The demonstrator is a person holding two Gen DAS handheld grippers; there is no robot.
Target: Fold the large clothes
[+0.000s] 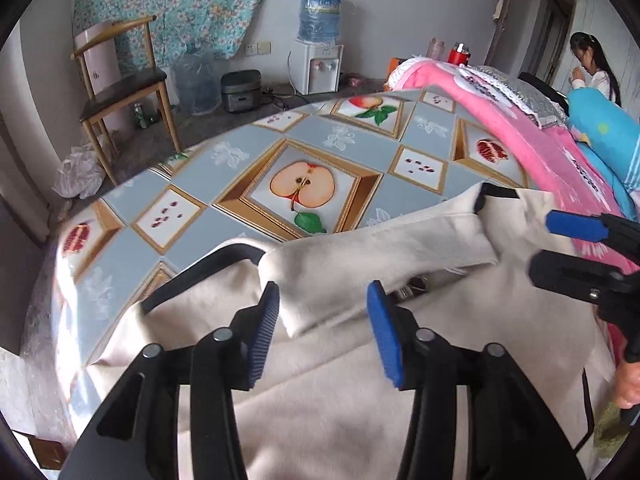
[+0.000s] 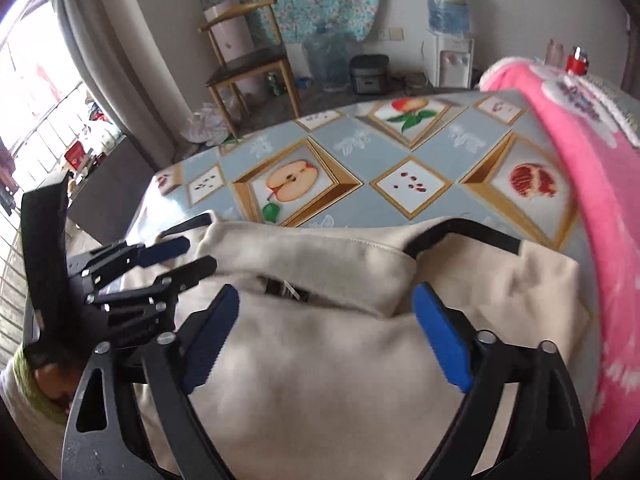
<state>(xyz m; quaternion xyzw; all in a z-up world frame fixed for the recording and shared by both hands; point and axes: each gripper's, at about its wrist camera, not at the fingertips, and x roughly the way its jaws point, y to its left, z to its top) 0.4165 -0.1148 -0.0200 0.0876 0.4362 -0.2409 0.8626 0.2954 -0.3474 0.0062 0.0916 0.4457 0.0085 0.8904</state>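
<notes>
Your left claw [image 1: 324, 328] stands with its blue pads well apart and grips nothing; the cream garment [image 1: 360, 380] lies beneath and ahead of it, filling the lower half of the left wrist view, with a folded flap of cloth lying between the pads. Your right claw [image 2: 326, 336] is likewise spread wide and holds nothing, and the same cream garment [image 2: 340, 360] spreads under it across the lower centre of the right wrist view. The garment rests on the tabletop [image 1: 248, 152], which is covered in a fruit-patterned cloth; its dark-trimmed openings lie toward the far edge of the cloth mass. A pink blanket [image 1: 500, 120] lies along the right of the tabletop, just beside the garment. In the left view your right claw shows at the right edge, over the garment's right side. At the upper centre a water dispenser [image 1: 318, 68] stands on the floor, carrying a blue bottle [image 1: 320, 12]; whether the bottle holds water cannot be told.
</notes>
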